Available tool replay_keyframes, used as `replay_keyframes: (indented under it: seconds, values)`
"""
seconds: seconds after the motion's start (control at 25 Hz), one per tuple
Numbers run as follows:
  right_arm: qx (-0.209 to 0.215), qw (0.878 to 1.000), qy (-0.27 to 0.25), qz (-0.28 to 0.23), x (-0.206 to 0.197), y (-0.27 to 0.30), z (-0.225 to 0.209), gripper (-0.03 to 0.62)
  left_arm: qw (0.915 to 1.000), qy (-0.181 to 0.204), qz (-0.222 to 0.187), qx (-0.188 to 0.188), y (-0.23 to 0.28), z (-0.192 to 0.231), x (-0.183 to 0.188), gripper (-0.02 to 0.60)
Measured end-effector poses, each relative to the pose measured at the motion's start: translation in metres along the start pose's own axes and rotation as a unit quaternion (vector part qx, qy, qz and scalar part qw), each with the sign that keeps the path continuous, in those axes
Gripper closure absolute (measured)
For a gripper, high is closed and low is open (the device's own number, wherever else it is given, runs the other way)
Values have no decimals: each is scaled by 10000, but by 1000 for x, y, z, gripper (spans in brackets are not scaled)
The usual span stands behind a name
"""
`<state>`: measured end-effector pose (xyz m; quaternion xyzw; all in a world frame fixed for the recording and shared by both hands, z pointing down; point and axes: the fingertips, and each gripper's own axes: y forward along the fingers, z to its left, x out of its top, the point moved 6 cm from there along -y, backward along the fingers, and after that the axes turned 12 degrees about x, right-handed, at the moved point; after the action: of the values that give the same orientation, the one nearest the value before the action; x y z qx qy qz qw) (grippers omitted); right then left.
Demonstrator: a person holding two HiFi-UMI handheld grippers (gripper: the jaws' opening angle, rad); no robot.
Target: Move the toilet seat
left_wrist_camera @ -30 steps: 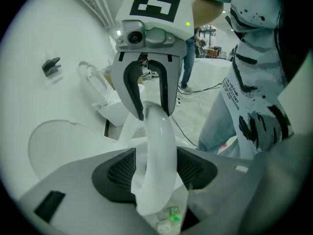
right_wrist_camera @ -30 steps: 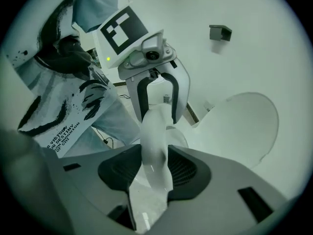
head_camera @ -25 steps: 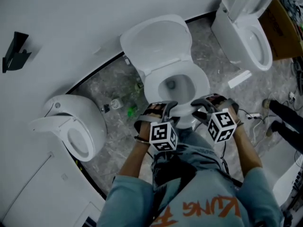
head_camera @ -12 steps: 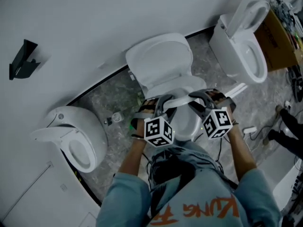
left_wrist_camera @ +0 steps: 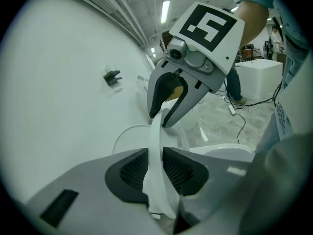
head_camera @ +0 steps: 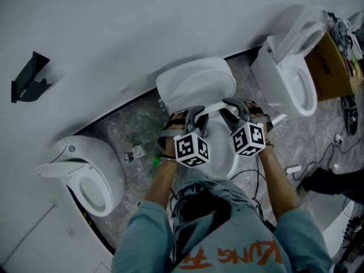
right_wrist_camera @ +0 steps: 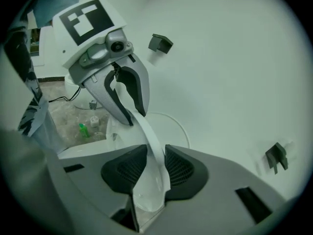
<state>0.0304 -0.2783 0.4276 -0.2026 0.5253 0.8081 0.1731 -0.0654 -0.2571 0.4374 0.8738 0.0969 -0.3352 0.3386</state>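
Left tool, jaws just closed narrow, pinches the half-raised toilet seat by its thin rim; right tool, also just closing, pinches it just beside; the glossy rim may slip out and the seat drop onto the bowl.

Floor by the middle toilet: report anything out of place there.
A small green bottle sits on the floor left of the middle toilet, beside a small white object. A white strip lies loose on the floor between that toilet and the right toilet. They look like stray clutter.
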Motion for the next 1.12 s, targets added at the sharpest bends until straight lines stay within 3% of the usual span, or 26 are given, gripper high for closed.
replay_keyframes:
  seconds: [0.28,0.48,0.84,1.04,1.08,1.12]
  values:
    - [100,9997,222,-27,6,30,-42,485,9995,-153,144,253,34,30,-11,485]
    - [65,9992,391,31,10,50,-65,484,9983,-452,19,377,56,48,-21,475]
    - [116,9979,547,329,15,76,-87,482,9976,-597,129,318,79,67,-34,462]
    - [99,9965,795,217,14,75,-89,480,9970,-713,184,253,80,68,-34,459]
    - [89,9952,961,149,13,73,-89,474,9963,-797,236,237,79,69,-34,457]
    - [74,9932,1157,42,13,70,-89,422,9953,-892,274,249,77,71,-33,459]
